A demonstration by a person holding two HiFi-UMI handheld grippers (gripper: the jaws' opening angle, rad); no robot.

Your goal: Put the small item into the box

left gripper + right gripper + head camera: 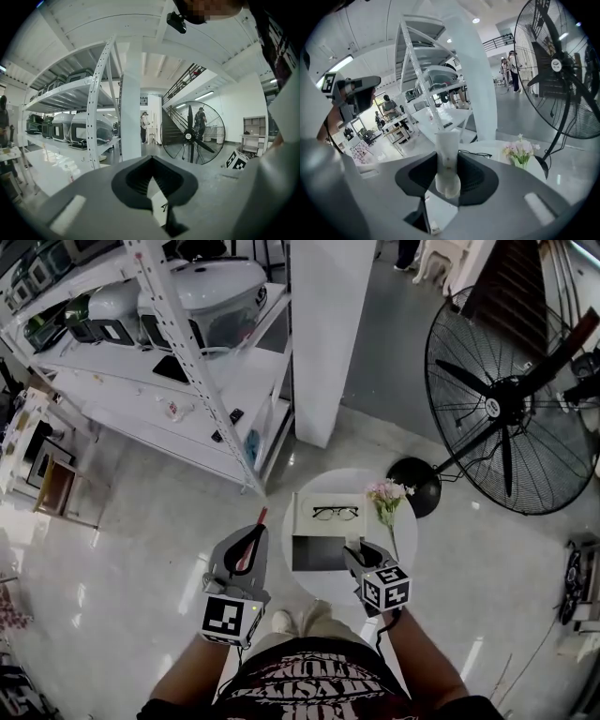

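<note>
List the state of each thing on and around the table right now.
Right gripper: shut on the small white item.
Left gripper: shut, nothing between the jaws.
Box: open, item not yet inside.
Glasses: lying flat past the box's opening.
Flowers: standing upright.
Fan: blades not turning.

White counter (405, 542), white box (302, 517) with dark grey inside, black-rimmed glasses (335, 513), pale pink flowers (386, 491), whitish small item (446, 164), black fan (511, 409), light grey floor (141, 521).

Glossy pale floor (122, 549); white shelving rack (187, 345); white pillar (328, 334); big black fan (511, 409).
</note>
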